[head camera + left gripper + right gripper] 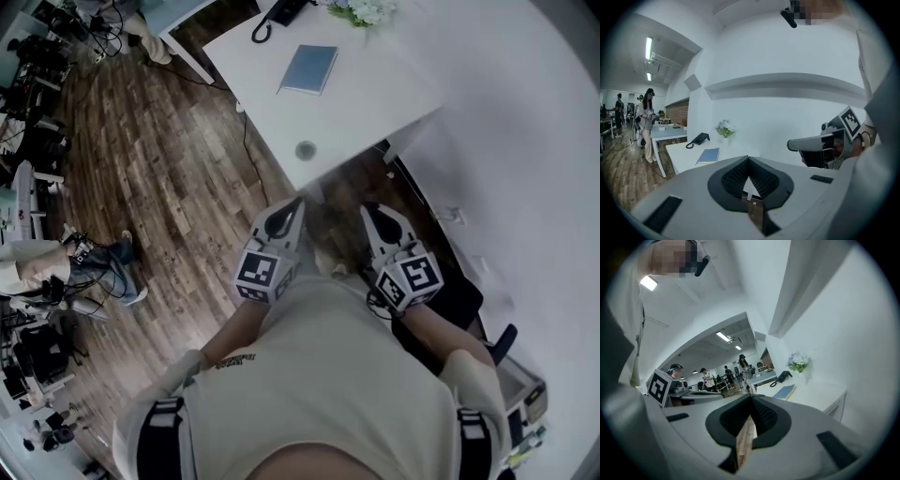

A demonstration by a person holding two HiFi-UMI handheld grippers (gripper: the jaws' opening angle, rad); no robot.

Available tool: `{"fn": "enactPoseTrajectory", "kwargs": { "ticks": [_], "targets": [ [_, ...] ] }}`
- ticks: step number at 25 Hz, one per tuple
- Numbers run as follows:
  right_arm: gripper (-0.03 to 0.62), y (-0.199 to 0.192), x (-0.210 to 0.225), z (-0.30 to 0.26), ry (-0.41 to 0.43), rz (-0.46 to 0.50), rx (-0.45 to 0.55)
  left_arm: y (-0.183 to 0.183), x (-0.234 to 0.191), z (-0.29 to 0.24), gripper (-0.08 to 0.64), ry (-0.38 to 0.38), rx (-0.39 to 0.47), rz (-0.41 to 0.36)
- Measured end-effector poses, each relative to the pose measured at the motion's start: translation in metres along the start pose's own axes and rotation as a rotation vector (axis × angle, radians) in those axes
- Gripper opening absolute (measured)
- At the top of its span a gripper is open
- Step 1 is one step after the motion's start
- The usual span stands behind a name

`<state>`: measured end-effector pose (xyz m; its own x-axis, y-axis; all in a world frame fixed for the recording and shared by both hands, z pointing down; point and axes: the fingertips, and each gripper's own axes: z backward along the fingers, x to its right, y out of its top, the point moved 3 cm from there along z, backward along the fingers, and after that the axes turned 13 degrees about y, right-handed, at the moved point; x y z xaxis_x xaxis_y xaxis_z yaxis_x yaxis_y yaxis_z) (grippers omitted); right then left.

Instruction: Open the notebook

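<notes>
The blue notebook [309, 68] lies closed on the white desk [375, 103], far ahead of both grippers. It also shows in the left gripper view as the notebook [708, 155] and in the right gripper view as the notebook [784, 392]. My left gripper [298, 202] and right gripper [366, 208] hang side by side close to my torso, just short of the desk's near edge. The left gripper [748, 158] has its tips together with nothing held. The right gripper [751, 396] is likewise shut and empty.
A black phone [281, 14] and a bunch of flowers [366, 9] stand behind the notebook. A round cable grommet [306, 150] sits near the desk's front edge. A white wall [525, 141] runs along the right. People stand at other desks to the left [647, 117].
</notes>
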<state>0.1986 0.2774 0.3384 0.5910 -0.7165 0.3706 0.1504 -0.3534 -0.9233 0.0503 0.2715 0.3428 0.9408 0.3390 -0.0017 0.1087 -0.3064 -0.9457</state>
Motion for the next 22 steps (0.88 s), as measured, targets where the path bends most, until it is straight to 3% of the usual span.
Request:
{"fn": "enactPoseTrajectory", "kwargs": {
  "ticks": [6,15,22],
  "targets": [
    [0.002,0.011,0.025,-0.04,-0.013,0.012,-0.007,0.015,-0.036,-0.036,0.0,-0.004,0.033,0.019],
    [0.002,0.024,0.057,-0.124,-0.013,0.0,-0.035,0.02,-0.109,-0.087,0.0,0.012,-0.001,0.046],
    [0.002,0.043,0.074,-0.185,-0.011,0.029,-0.059,0.037,-0.141,-0.13,0.0,-0.014,0.01,0.077]
  ]
}}
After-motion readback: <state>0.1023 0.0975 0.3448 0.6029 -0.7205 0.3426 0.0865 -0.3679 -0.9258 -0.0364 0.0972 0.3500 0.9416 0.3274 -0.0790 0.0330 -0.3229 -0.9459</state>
